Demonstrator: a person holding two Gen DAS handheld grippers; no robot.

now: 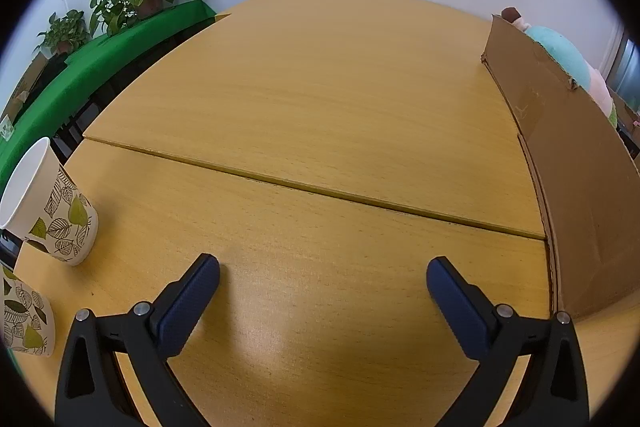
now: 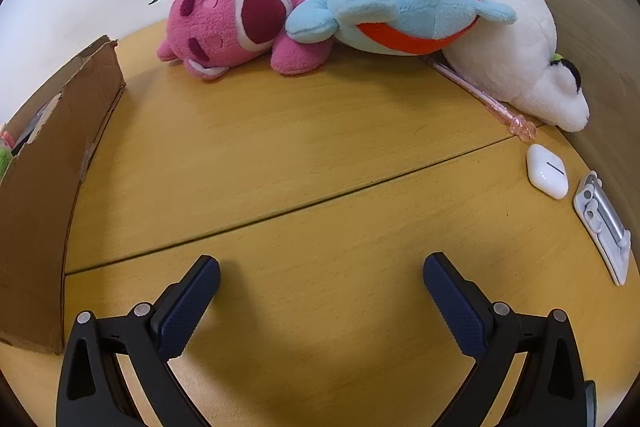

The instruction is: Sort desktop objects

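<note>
Left wrist view showed two paper cups with a leaf pattern at the left edge of the desk (image 1: 320, 115). The nearer cup (image 1: 26, 319) was cut by the border of the view, and the farther cup (image 1: 48, 207) stood just beyond it, tilted by the lens, with its white inside visible. The left gripper (image 1: 323, 273) hung over bare wood in the middle with its fingers wide apart and nothing between them. At the right edge stood a cardboard box (image 1: 576, 163), and a pale green plush (image 1: 564, 55) rose above its wall.

In the right wrist view the same cardboard box (image 2: 44, 195) was at the left. At the far edge of the desk lay a pink plush (image 2: 232, 23), a blue plush with a red band (image 2: 404, 3) leaning on it, and a white plush (image 2: 520, 59) under the blue one. A pink pen (image 2: 484, 99) lay just beside the white plush. Near the right edge were a white earbud case (image 2: 547, 171) and a white folding stand (image 2: 604, 227), close together. The right gripper (image 2: 322, 273) was also spread apart and held nothing.
</note>
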